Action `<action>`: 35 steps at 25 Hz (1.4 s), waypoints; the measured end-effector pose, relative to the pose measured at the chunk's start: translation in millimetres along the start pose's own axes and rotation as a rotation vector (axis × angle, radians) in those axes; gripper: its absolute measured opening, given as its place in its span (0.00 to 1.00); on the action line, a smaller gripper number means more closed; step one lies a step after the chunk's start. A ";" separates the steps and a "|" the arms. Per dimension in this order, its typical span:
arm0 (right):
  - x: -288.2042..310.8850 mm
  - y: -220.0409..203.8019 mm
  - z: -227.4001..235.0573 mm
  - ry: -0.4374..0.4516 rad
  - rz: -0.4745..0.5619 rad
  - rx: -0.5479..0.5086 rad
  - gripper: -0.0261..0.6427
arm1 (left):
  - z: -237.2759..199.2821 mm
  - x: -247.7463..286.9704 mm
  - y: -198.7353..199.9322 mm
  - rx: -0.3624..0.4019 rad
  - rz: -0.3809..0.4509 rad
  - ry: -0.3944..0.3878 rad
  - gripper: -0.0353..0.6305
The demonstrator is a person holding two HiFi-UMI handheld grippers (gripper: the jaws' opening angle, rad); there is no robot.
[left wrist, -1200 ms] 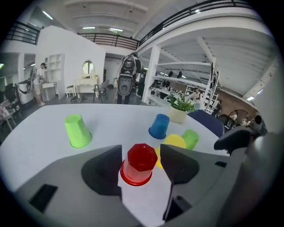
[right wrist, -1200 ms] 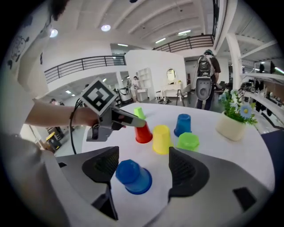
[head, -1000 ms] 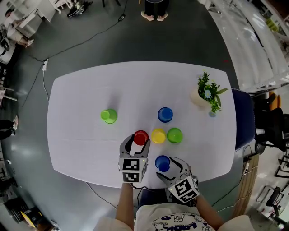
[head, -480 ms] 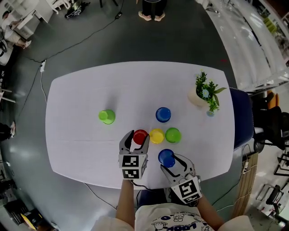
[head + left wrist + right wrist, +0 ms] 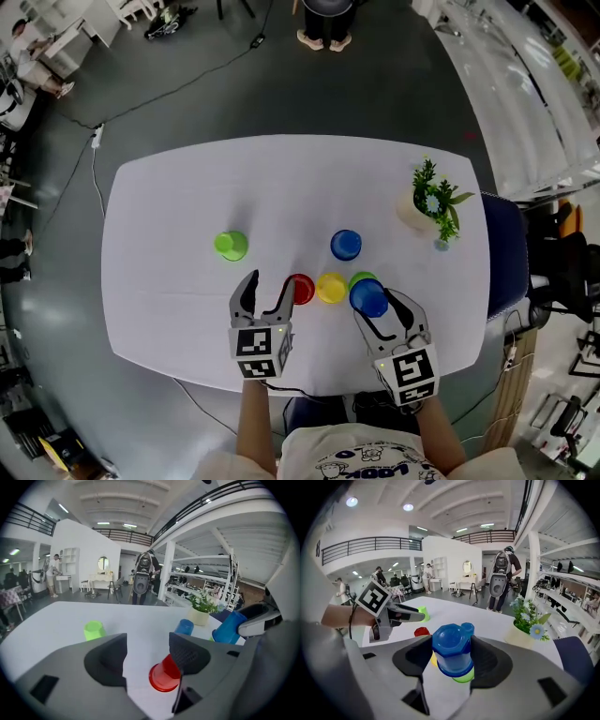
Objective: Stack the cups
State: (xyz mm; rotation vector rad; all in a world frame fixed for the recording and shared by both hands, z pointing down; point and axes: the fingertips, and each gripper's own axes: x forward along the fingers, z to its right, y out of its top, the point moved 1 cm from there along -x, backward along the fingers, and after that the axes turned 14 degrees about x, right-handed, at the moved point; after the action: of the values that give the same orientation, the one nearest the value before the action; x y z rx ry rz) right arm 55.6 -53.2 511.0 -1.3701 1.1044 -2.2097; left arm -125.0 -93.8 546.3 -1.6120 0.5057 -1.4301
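Observation:
Several upside-down cups stand on the white table (image 5: 169,206): a red cup (image 5: 303,289), a yellow cup (image 5: 330,288) and a green cup (image 5: 357,277) in a row, a blue cup (image 5: 346,245) behind them, and a lime cup (image 5: 231,246) off to the left. My right gripper (image 5: 373,306) is shut on a second blue cup (image 5: 452,649), lifted just above the green cup (image 5: 465,676); its jaws have just been closing with this cup between them. My left gripper (image 5: 266,285) is open and empty just left of the red cup (image 5: 164,674).
A potted plant (image 5: 429,200) stands at the table's right end, beyond the cups. A dark chair (image 5: 506,244) sits against the right edge. A person's feet (image 5: 322,36) show on the floor past the far edge.
My right gripper closed on the near blue cup, lifted it and carried it right and away, over the green cup. My left gripper slid left and rose, off the red cup.

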 end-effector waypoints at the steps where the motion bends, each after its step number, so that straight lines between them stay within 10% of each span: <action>1: 3.0 1.6 -1.4 0.008 -0.006 -0.001 0.44 | -12.2 -5.7 1.9 -0.006 0.003 0.025 0.46; 7: 21.5 2.8 -10.9 0.050 -0.055 -0.003 0.44 | -79.6 -27.3 -0.7 -0.032 -0.021 0.148 0.49; 26: 2.5 35.3 2.8 0.042 0.053 0.227 0.62 | -139.8 49.0 -35.6 -0.055 -0.188 0.169 0.43; 35: 13.8 74.3 42.1 0.013 0.133 0.269 0.58 | -96.7 13.5 15.8 0.094 -0.080 0.035 0.42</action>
State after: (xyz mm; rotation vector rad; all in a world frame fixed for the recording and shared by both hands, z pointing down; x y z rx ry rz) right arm 75.7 -128.9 474.2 -1.1377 0.8386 -2.1791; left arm -208.1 -146.0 534.4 -1.5498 0.3918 -1.5220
